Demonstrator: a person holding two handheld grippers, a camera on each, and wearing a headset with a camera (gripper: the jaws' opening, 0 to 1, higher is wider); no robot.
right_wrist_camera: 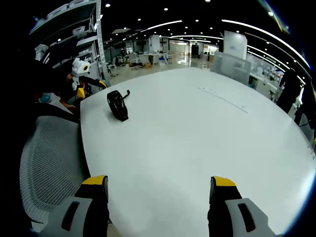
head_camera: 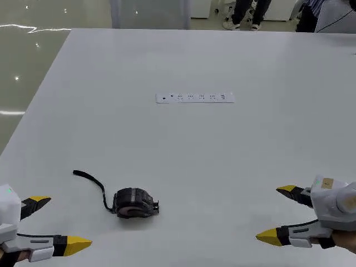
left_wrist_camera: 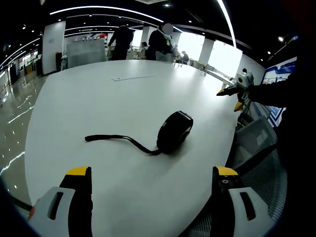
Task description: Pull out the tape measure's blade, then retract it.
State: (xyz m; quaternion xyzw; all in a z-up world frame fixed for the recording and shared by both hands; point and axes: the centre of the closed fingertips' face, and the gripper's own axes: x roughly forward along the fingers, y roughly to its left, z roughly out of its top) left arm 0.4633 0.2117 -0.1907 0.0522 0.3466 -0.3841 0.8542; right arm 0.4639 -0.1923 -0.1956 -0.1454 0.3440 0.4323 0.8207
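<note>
A black tape measure [head_camera: 134, 203] lies on the white table [head_camera: 194, 144] near the front edge, its black wrist strap [head_camera: 92, 181] trailing to the left; its blade is inside the case. My left gripper [head_camera: 58, 221] hovers at the bottom left, open, just left of the tape measure [left_wrist_camera: 174, 130]. My right gripper [head_camera: 285, 213] stands open at the bottom right, well away from the tape measure [right_wrist_camera: 117, 104]. In the left gripper view the right gripper [left_wrist_camera: 232, 98] shows across the table. The right gripper view catches the left gripper [right_wrist_camera: 91, 86] beside the tape.
A white power strip [head_camera: 194, 98] lies flat in the middle of the table, farther back. A mesh office chair [right_wrist_camera: 54, 158] stands at the table's front edge. People stand beyond the far edge [head_camera: 245, 14]. Glossy floor lies to the left.
</note>
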